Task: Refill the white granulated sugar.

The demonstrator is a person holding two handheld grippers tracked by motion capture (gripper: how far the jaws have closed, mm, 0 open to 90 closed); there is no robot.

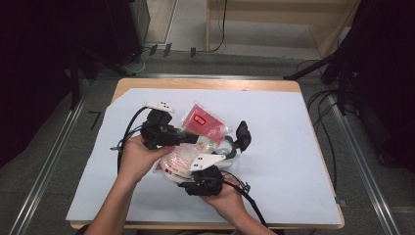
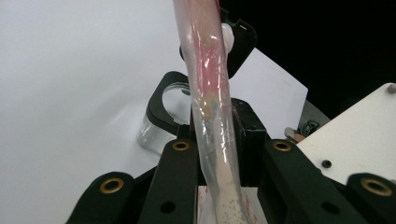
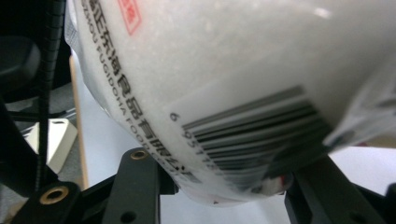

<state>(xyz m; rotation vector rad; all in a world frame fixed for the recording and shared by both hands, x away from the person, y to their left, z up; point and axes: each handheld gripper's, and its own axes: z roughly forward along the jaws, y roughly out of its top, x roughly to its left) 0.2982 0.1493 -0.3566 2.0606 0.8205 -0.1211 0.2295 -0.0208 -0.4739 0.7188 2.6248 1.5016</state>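
Room: dark studio, grey floor, cables along the edges, pale wooden panels at the back.
Counter (image 1: 293, 147): wooden top under a white sheet, mostly bare.
Bag (image 1: 200, 132): a clear plastic pouch of white grains with a red label and a barcode, held up over the middle of the counter between both grippers.
Container (image 1: 230, 144): a clear jar with a black flip lid stands just beside the bag.
Left gripper (image 1: 188, 138): fingers pinched narrow on the thin upper film, red print running between them.
Right gripper (image 1: 203, 171): fingers about half apart, bracing the full, rounded bottom of the bag.
Handling: looks soft, saggy and fairly heavy for its size; the film seems slippery and could tear or spill.
Best hold: I'd say the flat top seam, with support under the belly.
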